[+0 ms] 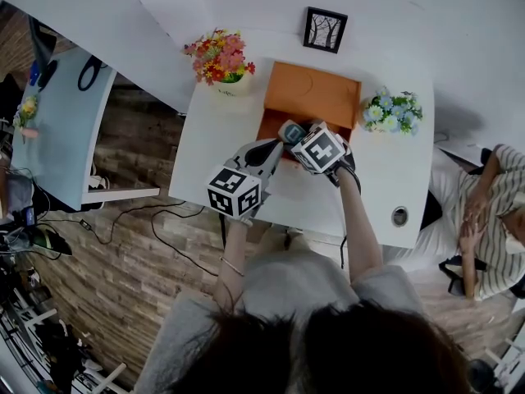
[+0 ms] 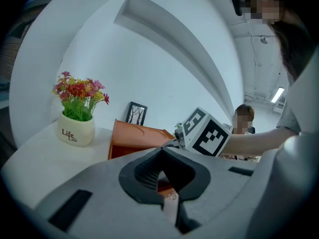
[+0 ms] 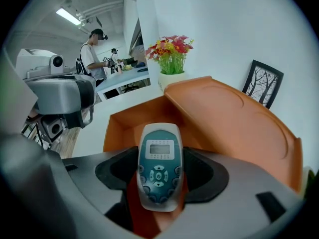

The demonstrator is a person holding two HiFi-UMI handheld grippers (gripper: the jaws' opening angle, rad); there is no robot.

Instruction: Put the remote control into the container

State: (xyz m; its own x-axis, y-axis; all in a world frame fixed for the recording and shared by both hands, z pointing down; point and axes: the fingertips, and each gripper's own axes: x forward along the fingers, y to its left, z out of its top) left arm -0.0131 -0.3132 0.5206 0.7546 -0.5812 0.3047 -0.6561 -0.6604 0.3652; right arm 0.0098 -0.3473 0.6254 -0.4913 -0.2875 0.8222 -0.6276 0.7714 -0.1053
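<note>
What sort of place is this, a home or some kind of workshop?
Probably a lab or studio dressed as a home corner: flowers and a framed picture decorate the white table, yet loose cables trail over the floor and another person stands at a second table.

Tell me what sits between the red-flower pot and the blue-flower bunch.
The open orange box-shaped container, in the head view; the right tool holds the grey-and-teal remote control over it.

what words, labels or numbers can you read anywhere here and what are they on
"Life", and smaller beneath it "Life": on the cream ceramic flower pot.
Grey and teal remote control: screen and button marks too small to read.
Black-framed tree picture: no text.
Black-and-white marker cubes: square patterns only, no words.
</note>
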